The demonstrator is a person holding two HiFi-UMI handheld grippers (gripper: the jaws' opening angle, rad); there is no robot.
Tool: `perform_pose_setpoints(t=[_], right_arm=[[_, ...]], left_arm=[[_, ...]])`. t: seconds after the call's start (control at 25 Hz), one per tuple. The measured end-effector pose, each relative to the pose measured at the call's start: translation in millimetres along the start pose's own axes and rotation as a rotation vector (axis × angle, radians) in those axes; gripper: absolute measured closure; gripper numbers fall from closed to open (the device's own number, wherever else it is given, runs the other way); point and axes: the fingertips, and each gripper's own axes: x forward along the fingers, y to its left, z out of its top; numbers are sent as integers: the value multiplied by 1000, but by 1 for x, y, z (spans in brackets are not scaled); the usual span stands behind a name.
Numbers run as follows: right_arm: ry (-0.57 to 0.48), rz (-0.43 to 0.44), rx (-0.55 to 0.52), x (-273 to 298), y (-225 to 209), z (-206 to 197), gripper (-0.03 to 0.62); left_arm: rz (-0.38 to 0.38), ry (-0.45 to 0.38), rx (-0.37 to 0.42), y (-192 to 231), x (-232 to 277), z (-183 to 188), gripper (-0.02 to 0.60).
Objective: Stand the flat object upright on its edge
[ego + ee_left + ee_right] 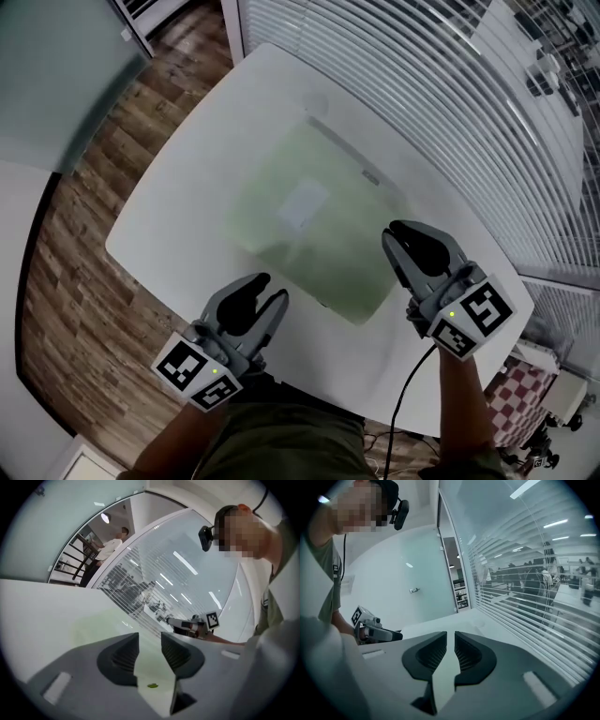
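A flat white rectangle [303, 206] lies face down in the middle of a pale green mat [352, 267] on the white table [187, 216]. My left gripper [265, 286] hovers at the table's near edge, short of the mat, with its jaws apart and nothing between them [150, 639]. My right gripper [398, 232] is over the mat's right side, to the right of the rectangle. Its jaws [450, 637] stand a narrow slit apart and are empty. Each gripper view shows the other gripper: the right gripper [187, 624] and the left gripper [375, 632].
A glass wall with white blinds [450, 112] runs along the table's far right side. Wood floor [84, 206] lies to the left of the table. A black cable [408, 394] hangs from the right gripper. A red checkered thing [520, 394] sits at the lower right.
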Motion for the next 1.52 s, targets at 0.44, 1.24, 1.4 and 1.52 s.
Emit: perform_pose_setpoints(t=[0.44,1.24,1.4,1.52], right_arm=[[82,28,-25,28,-26,-17,497],[213,126,-91,72,-63,-39,334],[243,149,-101,80,-68,-43,318],[264,172,-104,85,-70,-46,316]], left_arm=[[111,13,-90,26,-3,-28,428],[196,32,-240,56,11,-54,318],[203,36,-261,55,14,-57,307],[215,37,-286,57,17,-61,301]])
